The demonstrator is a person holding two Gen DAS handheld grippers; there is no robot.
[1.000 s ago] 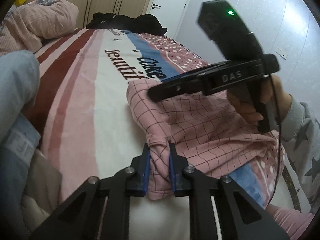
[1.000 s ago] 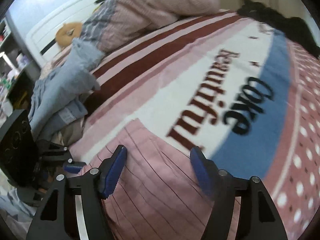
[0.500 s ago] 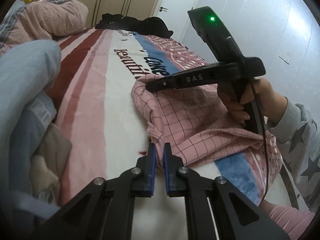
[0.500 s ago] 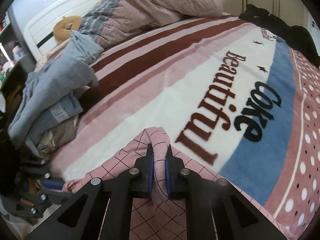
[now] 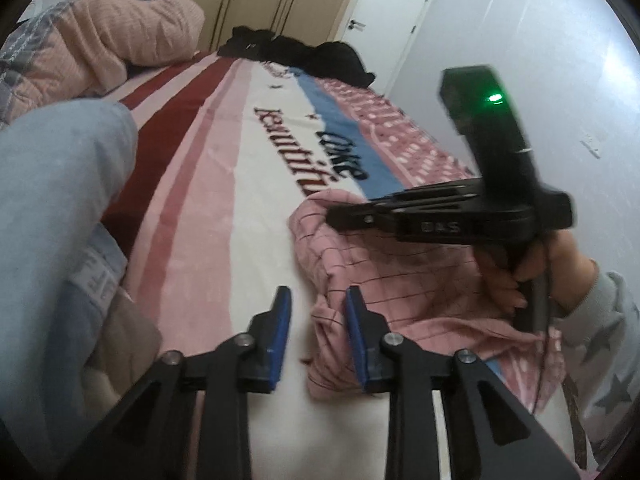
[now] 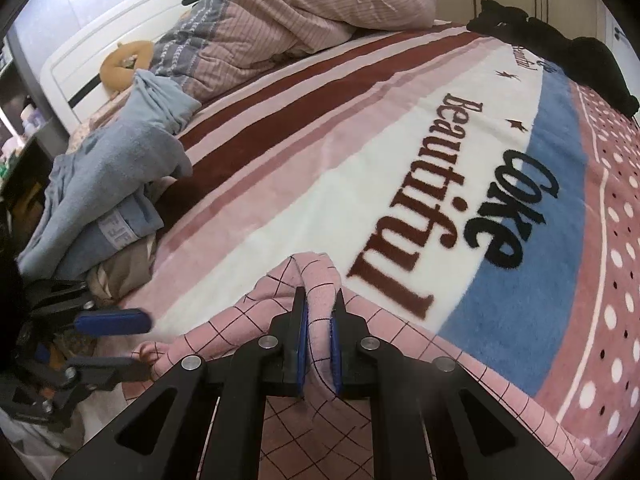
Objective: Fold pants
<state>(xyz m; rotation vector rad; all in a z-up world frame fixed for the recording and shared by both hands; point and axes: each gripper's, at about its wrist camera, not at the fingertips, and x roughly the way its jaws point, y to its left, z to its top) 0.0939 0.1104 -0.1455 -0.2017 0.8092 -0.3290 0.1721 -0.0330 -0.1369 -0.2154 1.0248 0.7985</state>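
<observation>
The pink checked pants lie bunched on the striped blanket. My left gripper is open and empty, its right finger beside the pants' near corner. My right gripper is shut on a fold of the pants at their far corner. The right gripper also shows in the left wrist view, held by a hand over the pants. The left gripper shows in the right wrist view at the lower left, open.
A heap of light blue clothes lies at the left of the bed. A pink quilt lies by the headboard. Black clothes lie at the far end near a white door.
My left gripper let go of the pants' near corner and opened. My right gripper closed on the far corner of the pants and stays shut on it.
</observation>
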